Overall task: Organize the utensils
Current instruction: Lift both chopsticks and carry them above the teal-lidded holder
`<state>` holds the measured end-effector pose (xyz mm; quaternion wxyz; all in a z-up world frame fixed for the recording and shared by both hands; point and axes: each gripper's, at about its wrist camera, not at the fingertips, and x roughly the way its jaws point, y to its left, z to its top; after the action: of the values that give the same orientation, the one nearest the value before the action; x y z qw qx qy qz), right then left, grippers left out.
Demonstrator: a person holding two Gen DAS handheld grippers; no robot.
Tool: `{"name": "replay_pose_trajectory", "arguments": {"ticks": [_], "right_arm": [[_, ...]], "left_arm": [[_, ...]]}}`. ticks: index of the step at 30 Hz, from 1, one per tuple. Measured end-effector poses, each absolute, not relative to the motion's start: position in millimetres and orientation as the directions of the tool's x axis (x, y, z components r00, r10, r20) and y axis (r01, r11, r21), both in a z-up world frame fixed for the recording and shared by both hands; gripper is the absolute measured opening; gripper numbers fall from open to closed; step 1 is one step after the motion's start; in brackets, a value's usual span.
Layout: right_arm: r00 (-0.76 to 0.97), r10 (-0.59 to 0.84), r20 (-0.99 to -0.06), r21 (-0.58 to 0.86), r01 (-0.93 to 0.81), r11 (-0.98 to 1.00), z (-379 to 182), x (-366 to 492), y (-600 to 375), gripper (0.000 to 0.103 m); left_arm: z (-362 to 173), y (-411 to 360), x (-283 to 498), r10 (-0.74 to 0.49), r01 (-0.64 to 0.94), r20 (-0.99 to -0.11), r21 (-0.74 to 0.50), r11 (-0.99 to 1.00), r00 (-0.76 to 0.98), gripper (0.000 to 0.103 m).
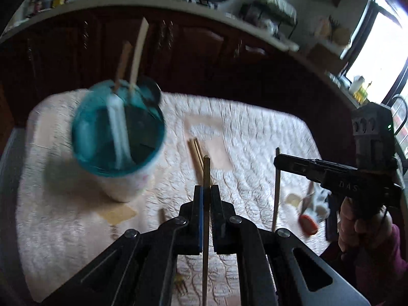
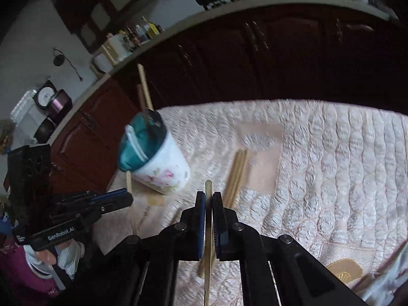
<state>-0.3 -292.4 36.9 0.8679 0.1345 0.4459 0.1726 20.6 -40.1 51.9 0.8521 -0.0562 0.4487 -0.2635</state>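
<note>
**Both hand-held grippers carry a chopstick; the cup is the likely tipping risk**

The left hand-held gripper (image 1: 206, 191) is clamped on a chopstick (image 1: 206, 168), and the right hand-held gripper (image 2: 209, 199) is clamped on another chopstick (image 2: 208, 187). Each stick runs lengthwise between the pads, its tip poking out toward 12 o'clock. The cup (image 1: 117, 130), teal inside and already holding several utensils, stands on the quilted cloth (image 1: 255, 140) at about 10 o'clock from both grippers. Loose chopsticks (image 1: 195, 150) lie on the cloth just beyond the left gripper's tip.

Risks, as I judge them: a thin stick could pivot or slip in the pads. The soft cloth gives the cup poor footing, so a nudge against its rim or its standing utensils might topple it. Both grippers heading there together could collide.
</note>
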Motion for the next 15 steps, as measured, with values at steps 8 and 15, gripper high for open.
{"name": "replay_pose_trajectory", "arguments": {"ticks": [8,15], "right_arm": [[0.621,0.471,-0.626,0.368,-0.298,0.881,117,5,-264,0.007],[0.686,0.484,-0.543,0.291,-0.386,0.875,191,35,-233,0.007]], "left_arm": [[127,8,11,-0.522,0.388,-0.625,-0.351,0.852,0.580,0.005],[193,32,28,-0.454,0.360,-0.524,-0.277,0.891,0.721,0.005]]}}
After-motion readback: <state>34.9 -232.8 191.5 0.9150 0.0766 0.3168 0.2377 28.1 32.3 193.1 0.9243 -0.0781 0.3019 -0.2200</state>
